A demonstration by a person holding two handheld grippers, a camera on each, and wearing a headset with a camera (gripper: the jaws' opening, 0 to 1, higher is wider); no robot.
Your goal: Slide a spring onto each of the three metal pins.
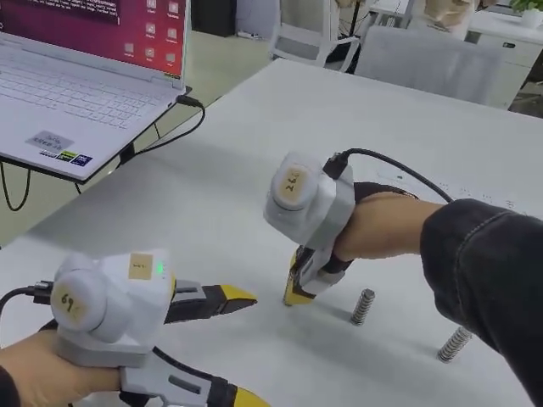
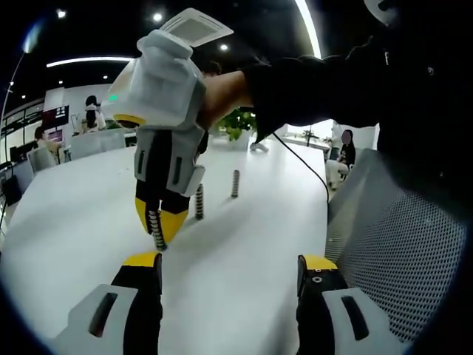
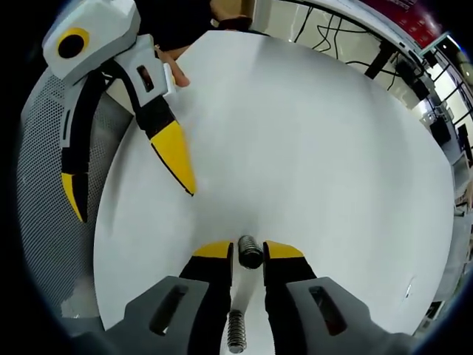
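Observation:
My right gripper (image 1: 295,295) points straight down at the white table (image 1: 254,170), shut on a small grey spring (image 2: 155,229) that runs along its yellow tips. The spring's lower end (image 3: 250,252) pokes out between the tips, at or just above the table; no pin is visible under it. Two more springs stand upright on the table right of it, one close by (image 1: 363,307) and one farther off (image 1: 455,343). They appear again behind the right gripper (image 2: 159,218) as the near spring (image 2: 199,201) and the far spring (image 2: 235,183). My left gripper (image 1: 244,348) hovers open at the lower left, holding nothing.
An open laptop (image 1: 76,76) sits on a stand at the far left with a black cable (image 1: 182,127) trailing onto the table. Grey chairs (image 1: 424,59) stand beyond the far edge. A mesh chair back (image 2: 399,251) is beside the left gripper.

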